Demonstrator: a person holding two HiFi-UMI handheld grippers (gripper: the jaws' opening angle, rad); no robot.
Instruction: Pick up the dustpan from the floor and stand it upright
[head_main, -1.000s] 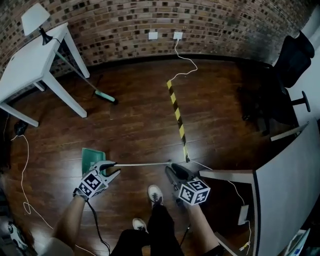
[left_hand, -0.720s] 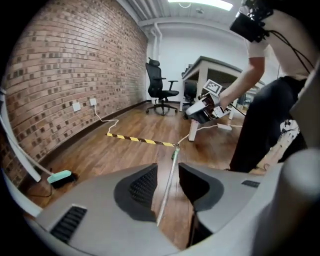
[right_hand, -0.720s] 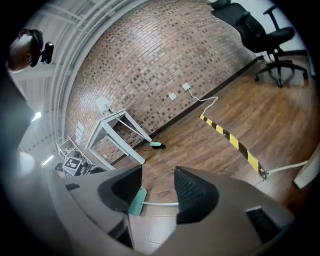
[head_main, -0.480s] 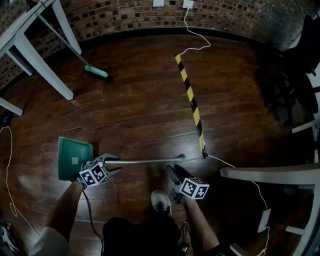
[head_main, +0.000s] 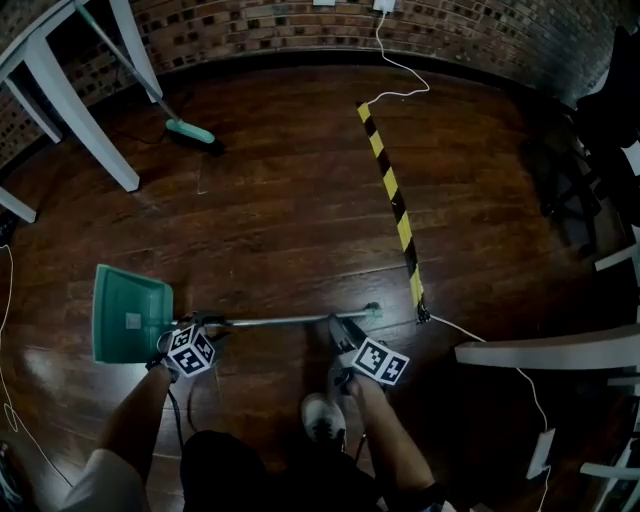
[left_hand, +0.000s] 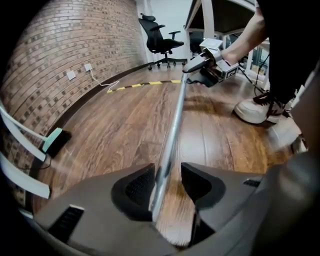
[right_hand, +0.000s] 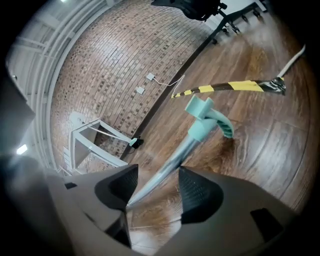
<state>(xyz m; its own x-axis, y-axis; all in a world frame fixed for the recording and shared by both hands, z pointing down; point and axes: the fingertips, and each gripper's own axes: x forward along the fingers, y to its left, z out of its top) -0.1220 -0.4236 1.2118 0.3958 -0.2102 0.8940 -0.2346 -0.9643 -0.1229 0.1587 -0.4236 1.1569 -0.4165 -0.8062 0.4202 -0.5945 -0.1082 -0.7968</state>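
Dustpan (head_main: 130, 315) lies flat on the floor (head_main: 300, 220), its metal handle (head_main: 290, 320) running between the fingers of both grippers. The left gripper (left_hand: 167, 177) and right gripper (right_hand: 157, 182) have just been opening and stand wide, gripping nothing. Lifting and standing it upright seem still to be done. The pan holds only a small pale patch.

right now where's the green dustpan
Head view, lower left: the green plastic dustpan lies flat on the dark wooden floor, its metal handle pointing right toward the yellow-and-black striped tape.
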